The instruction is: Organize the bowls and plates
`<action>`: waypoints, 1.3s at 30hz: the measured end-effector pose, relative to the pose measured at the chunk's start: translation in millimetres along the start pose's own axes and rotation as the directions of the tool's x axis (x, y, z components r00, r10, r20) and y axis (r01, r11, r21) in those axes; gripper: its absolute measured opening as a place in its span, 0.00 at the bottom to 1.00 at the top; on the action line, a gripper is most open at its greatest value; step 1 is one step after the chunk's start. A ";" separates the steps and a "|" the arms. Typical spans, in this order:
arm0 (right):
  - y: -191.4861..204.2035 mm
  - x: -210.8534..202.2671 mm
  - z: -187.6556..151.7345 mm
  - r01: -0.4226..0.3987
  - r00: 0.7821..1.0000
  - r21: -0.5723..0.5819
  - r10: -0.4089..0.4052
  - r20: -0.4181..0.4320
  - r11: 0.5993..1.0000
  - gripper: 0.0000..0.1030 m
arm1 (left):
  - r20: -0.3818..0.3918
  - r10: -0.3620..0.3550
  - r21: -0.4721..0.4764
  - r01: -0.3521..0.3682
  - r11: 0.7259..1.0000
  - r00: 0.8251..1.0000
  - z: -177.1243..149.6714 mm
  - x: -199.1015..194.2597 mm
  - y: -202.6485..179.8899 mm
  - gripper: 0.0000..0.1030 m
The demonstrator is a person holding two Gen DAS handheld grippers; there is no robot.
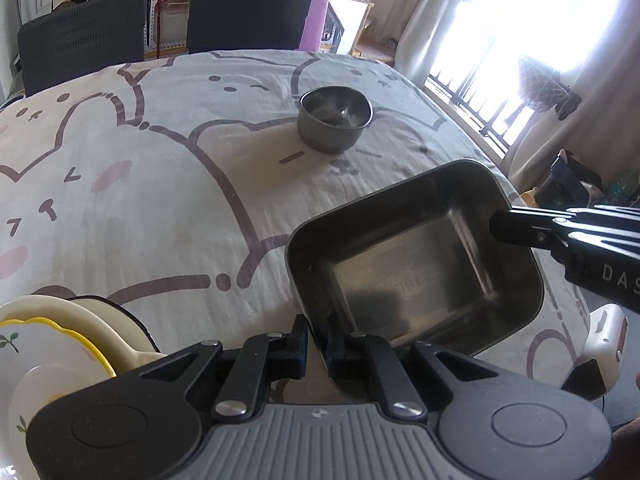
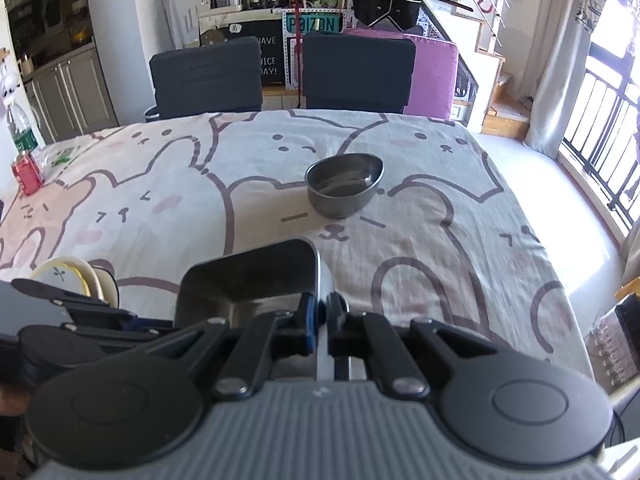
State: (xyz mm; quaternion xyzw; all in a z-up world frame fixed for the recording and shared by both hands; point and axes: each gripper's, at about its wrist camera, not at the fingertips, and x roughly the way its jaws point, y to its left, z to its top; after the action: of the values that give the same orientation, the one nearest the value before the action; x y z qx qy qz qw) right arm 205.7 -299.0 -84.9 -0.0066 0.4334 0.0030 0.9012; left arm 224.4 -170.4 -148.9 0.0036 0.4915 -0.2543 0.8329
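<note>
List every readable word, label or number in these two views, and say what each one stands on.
"POIZON": teal sign behind the chairs; its letters are cut off in the left wrist view.
"HAVE", "ICE", "DAY!": black board behind the chairs, partly hidden.
"DAS": side of the right tool, cut off by the frame.
Stamp in the rectangular metal tray: too blurred.
Bottle label: too small.
</note>
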 end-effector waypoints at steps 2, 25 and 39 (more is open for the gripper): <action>2.5 3.0 1.2 0.008 1.000 -0.012 -0.008 -0.010 1.000 0.07 | -0.004 -0.004 0.000 0.004 1.000 1.000 0.1 1.8 1.0 0.09; 5.7 50.7 -1.9 0.095 0.978 -0.092 -0.111 -0.180 0.991 0.07 | -0.025 -0.023 -0.008 0.023 1.000 0.999 -0.6 7.7 5.5 0.13; -0.2 84.0 -8.9 0.107 0.961 -0.088 -0.126 -0.247 0.990 0.07 | -0.026 -0.060 -0.024 0.060 0.998 0.998 -1.4 5.8 9.9 0.13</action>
State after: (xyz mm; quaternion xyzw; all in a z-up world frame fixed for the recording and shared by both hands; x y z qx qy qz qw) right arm 251.2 -299.4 -156.1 -0.0655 0.5426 -0.0350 0.8367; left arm 229.8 -163.8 -156.8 -0.0171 0.5055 -0.2734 0.8182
